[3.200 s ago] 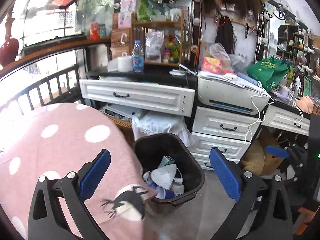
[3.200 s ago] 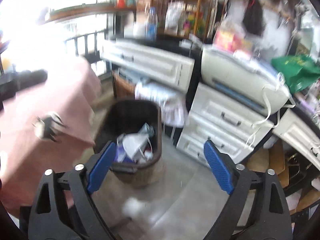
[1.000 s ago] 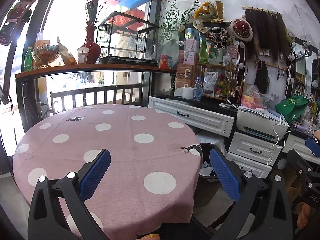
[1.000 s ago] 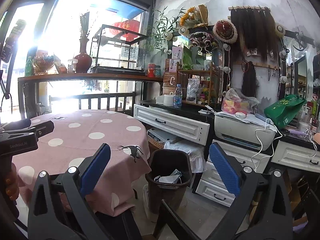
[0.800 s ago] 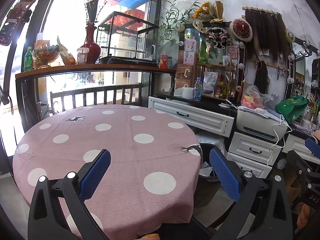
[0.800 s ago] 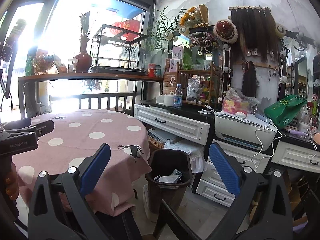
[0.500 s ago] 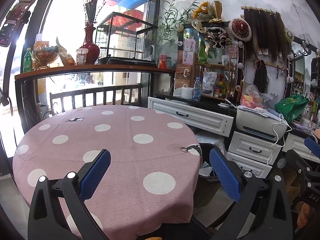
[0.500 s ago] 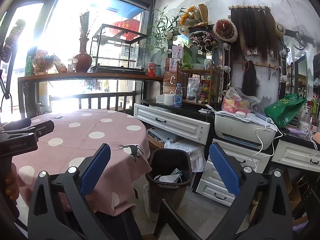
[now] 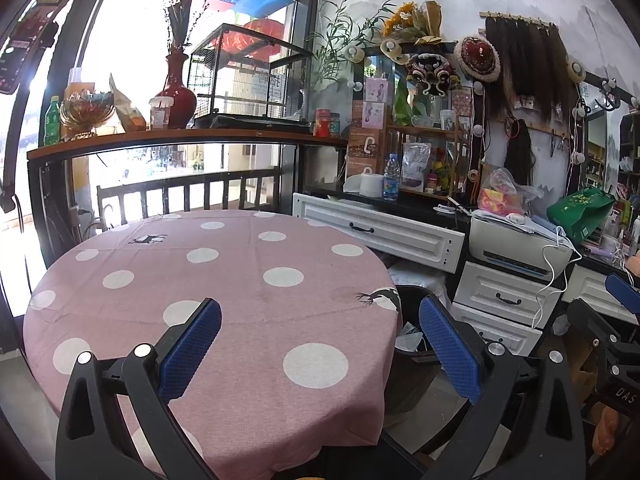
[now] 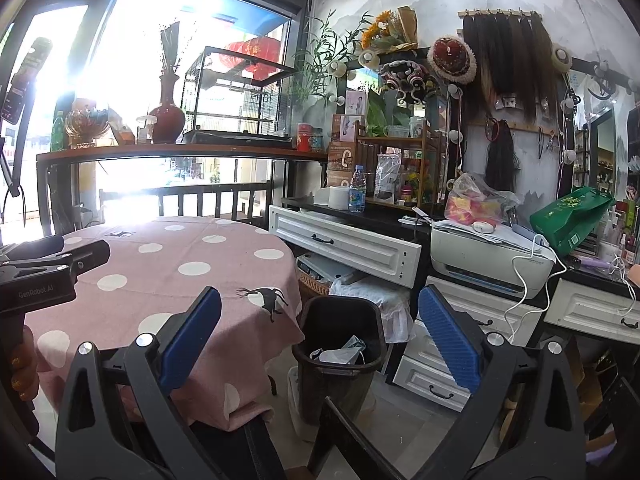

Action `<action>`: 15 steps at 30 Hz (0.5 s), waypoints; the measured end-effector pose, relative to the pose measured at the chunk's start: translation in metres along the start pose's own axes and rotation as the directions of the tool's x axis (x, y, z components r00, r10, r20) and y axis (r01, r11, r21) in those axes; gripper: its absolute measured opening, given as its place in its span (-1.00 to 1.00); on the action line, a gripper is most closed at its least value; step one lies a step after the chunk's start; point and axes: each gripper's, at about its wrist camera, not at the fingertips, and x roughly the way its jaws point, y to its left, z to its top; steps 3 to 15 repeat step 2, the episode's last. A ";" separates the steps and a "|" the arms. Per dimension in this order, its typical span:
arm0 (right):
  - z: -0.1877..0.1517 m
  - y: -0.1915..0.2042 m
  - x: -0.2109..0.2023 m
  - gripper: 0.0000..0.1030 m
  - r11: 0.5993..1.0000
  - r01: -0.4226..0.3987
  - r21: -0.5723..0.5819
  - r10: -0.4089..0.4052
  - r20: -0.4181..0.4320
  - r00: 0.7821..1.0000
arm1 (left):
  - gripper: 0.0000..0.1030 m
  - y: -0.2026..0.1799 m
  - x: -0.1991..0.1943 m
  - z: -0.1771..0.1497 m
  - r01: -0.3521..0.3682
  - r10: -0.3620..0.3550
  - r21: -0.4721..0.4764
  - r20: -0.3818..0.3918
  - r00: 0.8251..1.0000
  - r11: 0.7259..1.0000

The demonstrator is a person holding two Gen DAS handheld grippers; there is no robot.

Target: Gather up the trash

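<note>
Left wrist view: left gripper [image 9: 320, 344] hangs with jaws spread wide and empty over the pink dotted desk [image 9: 224, 280]; the bin [image 9: 412, 332] peeks past the desk's right edge. Right wrist view: right gripper [image 10: 320, 340], jaws wide and empty, frames the bin [image 10: 340, 344] on the floor, trash [image 10: 340, 354] inside

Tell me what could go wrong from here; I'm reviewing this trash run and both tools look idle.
The bin already holds wrappers near its rim, so anything more dropped in may spill onto the floor.
The tablecloth hangs right beside the bin, and an open gripper reaching down could snag it.
Chair parts stand between the grippers and the bin, so a low reach might knock them.
</note>
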 end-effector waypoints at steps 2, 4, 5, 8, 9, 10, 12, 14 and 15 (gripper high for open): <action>-0.001 0.001 0.000 0.89 1.000 -0.001 0.003 0.001 -0.002 1.000 | 0.89 0.001 0.001 -0.001 0.000 0.000 -0.001 -0.004 1.000 1.000; -0.001 0.001 0.000 0.89 1.000 -0.001 0.003 0.001 -0.002 1.000 | 0.89 0.001 0.001 -0.001 0.000 0.000 -0.001 -0.004 1.000 1.000; -0.001 0.001 0.000 0.89 1.000 -0.001 0.003 0.001 -0.002 1.000 | 0.89 0.001 0.001 -0.001 0.000 0.000 -0.001 -0.004 1.000 1.000; -0.001 0.001 0.000 0.89 1.000 -0.001 0.003 0.001 -0.002 1.000 | 0.89 0.001 0.001 -0.001 0.000 0.000 -0.001 -0.004 1.000 1.000; -0.001 0.001 0.000 0.89 1.000 -0.001 0.003 0.001 -0.002 1.000 | 0.89 0.001 0.001 -0.001 0.000 0.000 -0.001 -0.004 1.000 1.000; -0.001 0.001 0.000 0.89 1.000 -0.001 0.003 0.001 -0.002 1.000 | 0.89 0.001 0.001 -0.001 0.000 0.000 -0.001 -0.004 1.000 1.000; -0.001 0.001 0.000 0.89 1.000 -0.001 0.003 0.001 -0.002 1.000 | 0.89 0.001 0.001 -0.001 0.000 0.000 -0.001 -0.004 1.000 1.000; -0.001 0.001 0.000 0.89 1.000 -0.001 0.003 0.001 -0.002 1.000 | 0.89 0.001 0.001 -0.001 0.000 0.000 -0.001 -0.004 1.000 1.000; -0.001 0.001 0.000 0.89 1.000 -0.001 0.003 0.001 -0.002 1.000 | 0.89 0.001 0.001 -0.001 0.000 0.000 -0.001 -0.004 1.000 1.000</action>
